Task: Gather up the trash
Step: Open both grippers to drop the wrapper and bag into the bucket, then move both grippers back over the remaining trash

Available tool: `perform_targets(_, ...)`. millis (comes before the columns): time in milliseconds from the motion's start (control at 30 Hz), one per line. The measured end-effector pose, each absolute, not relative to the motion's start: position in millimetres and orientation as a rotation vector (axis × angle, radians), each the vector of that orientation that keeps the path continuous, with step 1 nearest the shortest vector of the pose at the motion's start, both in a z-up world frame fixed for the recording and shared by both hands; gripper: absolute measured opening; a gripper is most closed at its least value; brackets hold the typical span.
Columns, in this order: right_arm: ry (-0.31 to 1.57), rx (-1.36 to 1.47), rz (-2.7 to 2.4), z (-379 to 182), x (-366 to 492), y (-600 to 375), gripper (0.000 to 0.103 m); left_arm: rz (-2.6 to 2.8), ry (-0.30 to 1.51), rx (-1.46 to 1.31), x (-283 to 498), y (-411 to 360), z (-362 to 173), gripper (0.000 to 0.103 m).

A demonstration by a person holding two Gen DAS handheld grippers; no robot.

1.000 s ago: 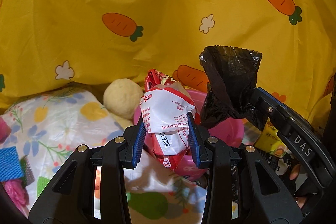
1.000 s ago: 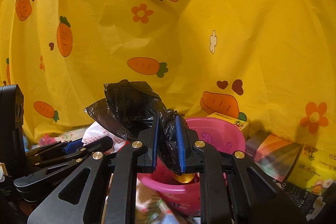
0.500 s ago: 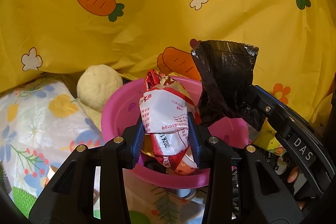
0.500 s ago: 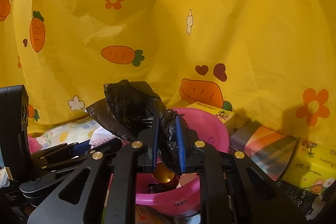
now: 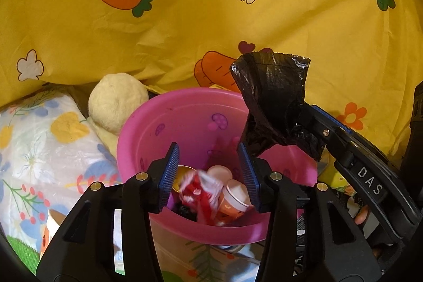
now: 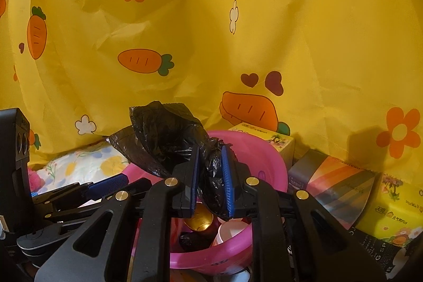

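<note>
Plastic, floral-printed and crinkled, a soft packet (image 5: 39, 139) lies at the far left of the left wrist view, with a paper cup (image 5: 53, 223) tucked low beside it and a cream plush ball (image 5: 116, 99) just behind, touching the rim of the pink basin (image 5: 185, 107). Over that basin hangs the left tool (image 5: 208, 173), its blue pads spread apart with nothing between them. Directly below the gap a red-and-white snack wrapper (image 5: 201, 192) shows as a blur inside the basin, among paper cups (image 5: 235, 200) and a gold lid (image 5: 182, 173). My reading is that the drop-off step for the wrapper is in hand, and the left tool is free for another piece.

To the right, the right tool (image 6: 210, 181) is clamped on a crumpled black plastic bag (image 6: 169, 134), held above the basin's near edge; most of the bag bunches up and leftward from the pads. The likely next move is to carry the bag over the basin's middle and let the pads part, keeping clear of the left tool, which sits close alongside at the left of the right wrist view.

Further right, behind and beside the basin, stand a pale carton (image 6: 267, 136), a rainbow-striped box (image 6: 335, 184) and a yellow tissue pack (image 6: 394, 208). A yellow carrot-print cloth (image 6: 290, 31) drapes behind everything. These boxes crowd the basin's right side, so a wide swing there could knock them. Whether the floppy bag will fall cleanly or cling to a pad is uncertain.
</note>
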State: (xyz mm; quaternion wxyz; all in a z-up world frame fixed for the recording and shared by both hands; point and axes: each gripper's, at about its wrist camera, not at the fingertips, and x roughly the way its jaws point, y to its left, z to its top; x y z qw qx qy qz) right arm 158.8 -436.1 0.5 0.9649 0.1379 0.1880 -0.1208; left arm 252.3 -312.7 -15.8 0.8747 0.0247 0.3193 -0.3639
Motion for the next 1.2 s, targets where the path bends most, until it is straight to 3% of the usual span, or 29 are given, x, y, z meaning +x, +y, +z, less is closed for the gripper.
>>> perform_targets(67,0.383,0.280,-0.245,-1,160,-437,0.018,-0.750,0.662,0.048,253,-311,-16,0.060)
perform_targets(233,0.382,0.284,-0.246,-2,160,-439,0.021,-0.717,0.642,0.025,252,-299,-13,0.078)
perform_targets(433,0.379,0.284,-0.247,-2,159,-438,0.034,-0.649,0.612,0.016,249,-283,-8,0.091)
perform_targets(800,0.328,0.239,-0.251,5,142,-420,0.080,-0.547,0.549,0.010,226,-246,4,0.097)
perform_targets(1200,0.347,0.202,-0.194,0,126,-383,0.087,-0.415,0.513,0.043,191,-199,7,0.097)
